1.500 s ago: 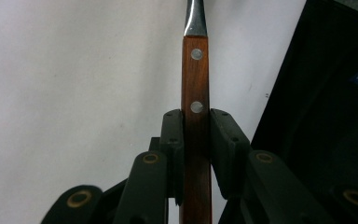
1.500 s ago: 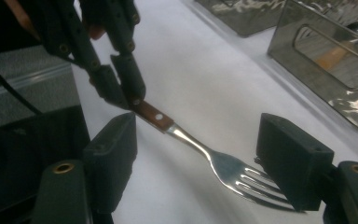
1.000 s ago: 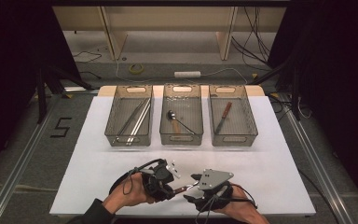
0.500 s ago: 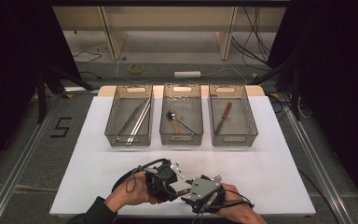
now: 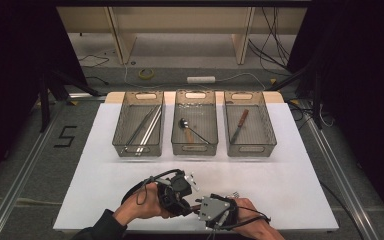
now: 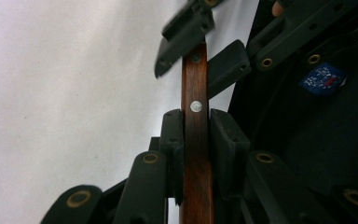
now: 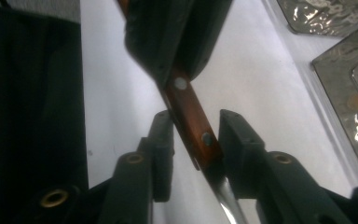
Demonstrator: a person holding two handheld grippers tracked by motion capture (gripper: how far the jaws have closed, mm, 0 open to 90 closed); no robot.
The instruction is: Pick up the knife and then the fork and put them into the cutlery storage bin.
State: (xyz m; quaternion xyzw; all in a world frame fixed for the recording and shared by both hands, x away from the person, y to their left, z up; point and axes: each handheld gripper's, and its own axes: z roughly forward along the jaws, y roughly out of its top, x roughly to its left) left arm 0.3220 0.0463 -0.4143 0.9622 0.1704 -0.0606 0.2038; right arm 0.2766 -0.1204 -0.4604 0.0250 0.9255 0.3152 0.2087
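My left gripper (image 6: 196,140) clamps the wooden handle (image 6: 195,116), while my right gripper (image 7: 193,135), at its four o'clock, has just been closing around it, jaws not yet pressing.

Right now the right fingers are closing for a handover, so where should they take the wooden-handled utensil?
On the free end of the wooden handle, past the left gripper, which already clamps it. The handle is a flat riveted strip, so the right gripper should close across its broad faces; it has just been closing there.
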